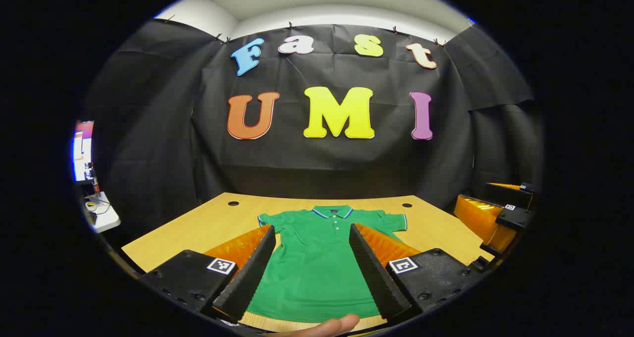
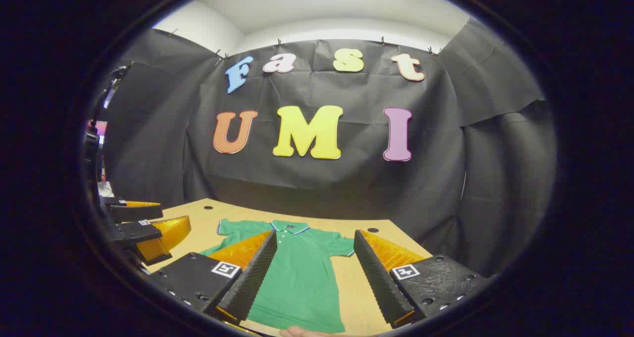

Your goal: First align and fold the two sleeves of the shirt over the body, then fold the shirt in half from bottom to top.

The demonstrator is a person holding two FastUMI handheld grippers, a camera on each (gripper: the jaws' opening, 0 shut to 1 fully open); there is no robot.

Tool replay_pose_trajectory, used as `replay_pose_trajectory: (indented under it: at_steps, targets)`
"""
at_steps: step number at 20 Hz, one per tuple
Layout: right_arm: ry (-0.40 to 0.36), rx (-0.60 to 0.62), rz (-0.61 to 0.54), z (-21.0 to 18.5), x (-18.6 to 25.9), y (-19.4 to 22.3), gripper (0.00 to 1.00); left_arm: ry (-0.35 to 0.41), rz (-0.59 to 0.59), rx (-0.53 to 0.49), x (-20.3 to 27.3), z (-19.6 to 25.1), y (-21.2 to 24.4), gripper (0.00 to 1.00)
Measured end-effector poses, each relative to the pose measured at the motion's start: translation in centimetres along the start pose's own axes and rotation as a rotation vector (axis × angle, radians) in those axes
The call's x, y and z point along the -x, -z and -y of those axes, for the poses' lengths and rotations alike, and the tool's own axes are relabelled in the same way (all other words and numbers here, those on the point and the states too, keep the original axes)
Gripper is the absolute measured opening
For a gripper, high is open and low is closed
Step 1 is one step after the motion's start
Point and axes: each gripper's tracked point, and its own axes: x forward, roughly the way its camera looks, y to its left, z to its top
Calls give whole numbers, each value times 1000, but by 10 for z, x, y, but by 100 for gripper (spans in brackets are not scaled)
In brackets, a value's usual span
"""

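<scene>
Green polo shirt lies flat, face up, on the wooden table, collar toward the back wall, hem toward the near edge. Both short sleeves spread out to the sides; nothing folded yet. Fabric looks a soft, light knit: likely limp, will sag and drag when lifted, and a thin single layer may slip from a shallow pinch. Collar and button placket look stiffer. Best hold, I judge: each sleeve at its trimmed cuff edge, later the two hem corners.

Left gripper hangs above the shirt's body, fingers spread wide, holding nothing. Right gripper likewise spread and empty, over the shirt's side and bare table. A fingertip shows at the near edge.
</scene>
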Motion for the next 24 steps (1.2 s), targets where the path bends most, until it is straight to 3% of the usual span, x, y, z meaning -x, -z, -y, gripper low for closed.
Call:
replay_pose_trajectory:
  at_steps: [1,2,3,4,17,24]
  targets:
    - [-2,-7,-5,0,0,2,97,4,1,-2,0,1,0,100]
    - [1,-13,-9,1,0,2,97,7,1,-6,-1,2,0,96]
    - [7,-16,-5,2,0,1,97,5,-3,-14,-1,2,2,100]
    - [12,-13,0,3,1,-1,97,-5,-5,-22,-2,0,3,96]
    - [16,30,-17,4,-9,5,95,-42,-5,-44,-8,-11,7,96]
    - [69,21,-38,33,-41,10,95,-52,-4,-43,-22,-18,9,96]
